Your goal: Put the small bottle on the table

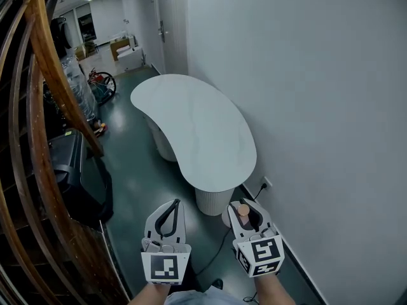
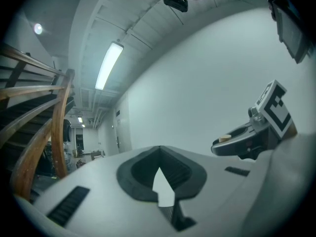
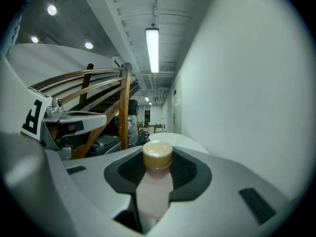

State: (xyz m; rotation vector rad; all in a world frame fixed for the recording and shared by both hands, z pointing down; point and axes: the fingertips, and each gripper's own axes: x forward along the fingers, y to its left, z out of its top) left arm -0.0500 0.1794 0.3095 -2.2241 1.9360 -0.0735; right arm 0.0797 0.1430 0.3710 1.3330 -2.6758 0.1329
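Closest in, the right gripper's [image 1: 249, 213] jaws pinch the small bottle [image 3: 154, 191] around its pale body, cap [image 3: 157, 154] standing up between them; it looks light, stiff and smooth, so a mid-body hold seems safest. Beside it the left gripper's [image 1: 173, 205] jaws are pressed together on nothing, and the white tabletop [image 1: 197, 126] lies well ahead of both.

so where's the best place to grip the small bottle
On its body below the cap, from the side, as the right claw has it: the small bottle stands upright, its round body fits between the pads and the cap sits above them.
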